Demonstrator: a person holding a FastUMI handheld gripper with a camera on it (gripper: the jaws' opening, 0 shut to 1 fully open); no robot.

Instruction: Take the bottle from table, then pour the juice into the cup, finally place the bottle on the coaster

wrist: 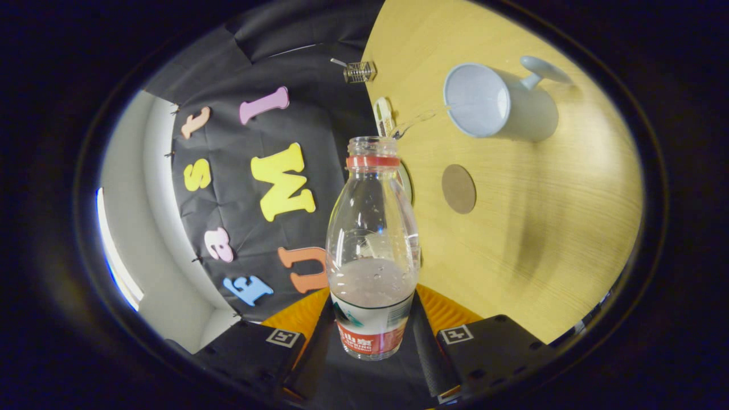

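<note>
the bottle (373,250) sits between my fingers, a clear plastic one with its cap off and a red ring around the neck just under the open mouth. it holds a pale, cloudy juice that fills only the lower part; droplets cling to the inside of the clear wall above the liquid line. a label with white, red and a bit of green wraps the base.

my gripper (370,336) is clamped on the bottle: both fingers (430,341) press against the labelled lower part, one on each side, the jaws open only as wide as the bottle's body. the bottle's mouth points away from me, along the fingers, and the view is rolled so the wooden table (547,239) stands up along one side of the bottle and the black booth wall along the other. the bottle appears lifted clear of the table, though i cannot see its underside.

beyond the bottle's mouth, on the table, stands the cup (495,102), pale blue-grey with a handle on its far side, its opening turned toward me. between the bottle and the cup lies the round brown coaster (458,188), flat on the wood, apart from both. a small clear spoon-like thing (413,122) lies near the bottle's mouth, and a small glass jar (359,72) sits at the table's far edge by the wall.
</note>
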